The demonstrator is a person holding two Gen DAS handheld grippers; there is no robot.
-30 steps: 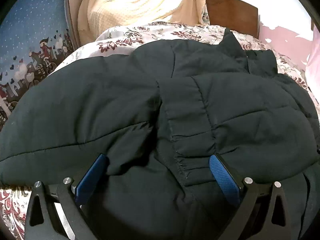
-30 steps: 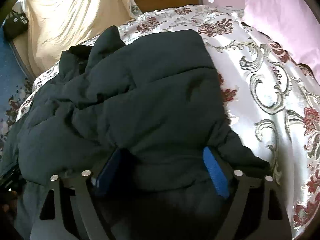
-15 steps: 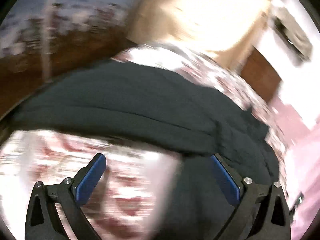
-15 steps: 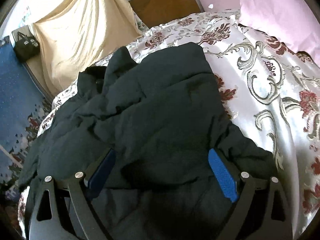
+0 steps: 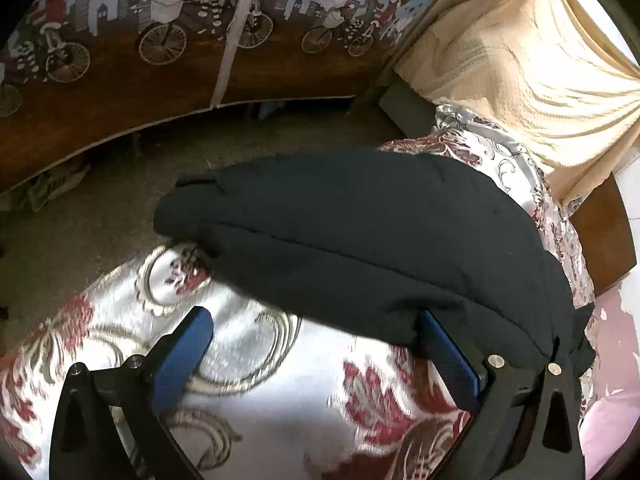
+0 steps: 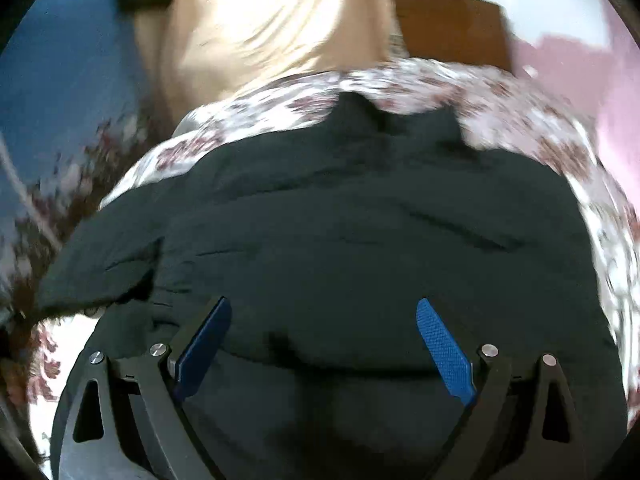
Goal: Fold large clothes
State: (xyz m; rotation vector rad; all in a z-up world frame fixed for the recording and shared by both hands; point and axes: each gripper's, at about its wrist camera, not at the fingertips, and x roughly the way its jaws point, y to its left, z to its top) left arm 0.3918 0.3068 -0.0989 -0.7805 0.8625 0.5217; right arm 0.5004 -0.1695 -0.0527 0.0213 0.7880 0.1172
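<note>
Left gripper [image 5: 316, 344]: at 6 o'clock in the left wrist view, jaws spread wide with nothing between them; its right blue pad [image 5: 450, 364] sits just at the hem of the jacket, and whether it touches the hem cannot be told, while the left pad hangs over bare bedspread.
Right gripper [image 6: 324, 340]: at 6 o'clock in the right wrist view, jaws wide apart above the jacket, not pinching it; this view is blurred.
Jacket [image 5: 380, 240]: dark quilted garment lying on the bed, from centre toward 3 o'clock in the left wrist view, one padded end reaching out over the bed's edge at 9 o'clock. In the right wrist view it fills the centre, its collar bunched at 12 o'clock.
Bedspread [image 5: 256, 392]: pale satin with red flowers, under and around the jacket.
Cream drape [image 5: 532, 72]: at 2 o'clock, beyond the bed.
Printed curtain [image 5: 168, 28]: bicycles and hearts, from 10 to 12 o'clock, farthest back.
</note>
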